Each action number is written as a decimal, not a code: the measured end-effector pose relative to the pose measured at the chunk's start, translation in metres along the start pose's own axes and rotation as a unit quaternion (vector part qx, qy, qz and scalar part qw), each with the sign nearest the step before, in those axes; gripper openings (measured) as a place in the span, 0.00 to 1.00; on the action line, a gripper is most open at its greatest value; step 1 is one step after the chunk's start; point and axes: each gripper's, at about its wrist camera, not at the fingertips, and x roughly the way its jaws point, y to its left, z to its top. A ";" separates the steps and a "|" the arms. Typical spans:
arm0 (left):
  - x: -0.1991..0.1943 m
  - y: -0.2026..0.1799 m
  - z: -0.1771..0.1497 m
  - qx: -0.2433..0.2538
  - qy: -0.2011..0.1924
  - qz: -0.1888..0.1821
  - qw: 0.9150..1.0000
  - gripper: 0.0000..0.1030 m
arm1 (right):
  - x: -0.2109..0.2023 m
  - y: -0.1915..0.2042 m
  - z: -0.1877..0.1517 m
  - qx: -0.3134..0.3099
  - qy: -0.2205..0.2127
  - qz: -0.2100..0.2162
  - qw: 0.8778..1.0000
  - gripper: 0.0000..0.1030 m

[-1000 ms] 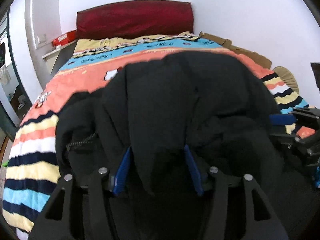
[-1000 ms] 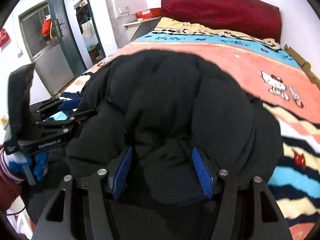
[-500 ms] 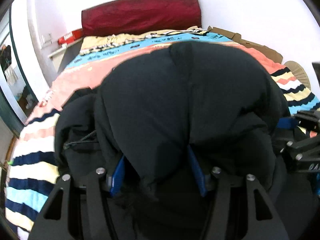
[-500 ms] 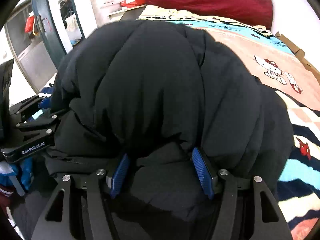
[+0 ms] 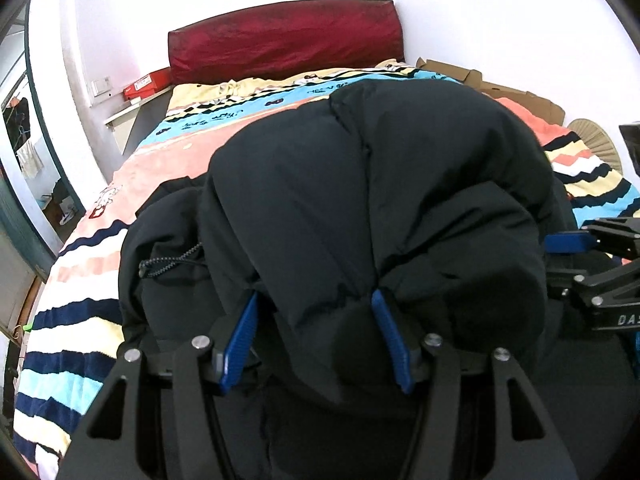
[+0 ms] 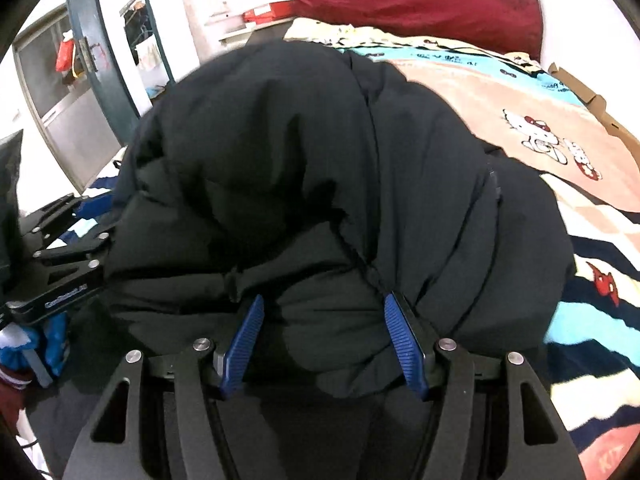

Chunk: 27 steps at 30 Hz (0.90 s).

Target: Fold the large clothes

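Black padded winter jacket (image 5: 400,200), bulky and quilted with stitched seams, is lying bunched in a rounded mound on the near part of a bed, filling the middle of both wrist views. Its thick folded edge is sitting between the blue ribbed pads (image 5: 390,340) of the left gripper (image 5: 316,340), whose jaws are standing partly apart and pressing the padding from both sides. The right gripper (image 6: 324,344) is doing likewise: its blue pads (image 6: 404,344) are pinching a thick roll of the same jacket at a moderate spread. In the left wrist view the right gripper is showing at the right edge, just beside the mound; in the right wrist view the left gripper (image 6: 68,264) is showing at the left edge, against the jacket's side. A black drawcord (image 5: 168,262) is trailing from the jacket's left fold. Beneath the jacket, a striped cartoon-print blanket (image 5: 80,320) in coral, blue, cream and navy is covering the bed. A dark red padded headboard (image 5: 284,40) is standing against the white wall (image 5: 480,8) at the far end.
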 end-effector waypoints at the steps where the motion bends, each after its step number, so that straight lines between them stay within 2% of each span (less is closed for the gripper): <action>1: 0.000 0.000 0.000 0.000 0.000 0.000 1.000 0.55 | 0.000 0.000 0.000 0.000 0.001 -0.001 1.000 0.60; 6: -0.019 -0.007 -0.001 0.010 -0.010 0.022 1.000 0.55 | -0.013 0.001 -0.004 0.009 0.000 -0.004 1.000 0.59; 12: -0.063 -0.010 -0.005 0.021 -0.032 0.038 0.999 0.54 | -0.048 0.002 -0.017 0.028 -0.013 -0.010 0.999 0.60; 27: -0.188 0.010 -0.040 -0.005 -0.079 0.058 0.995 0.54 | -0.182 -0.016 -0.101 0.094 -0.057 -0.050 0.993 0.61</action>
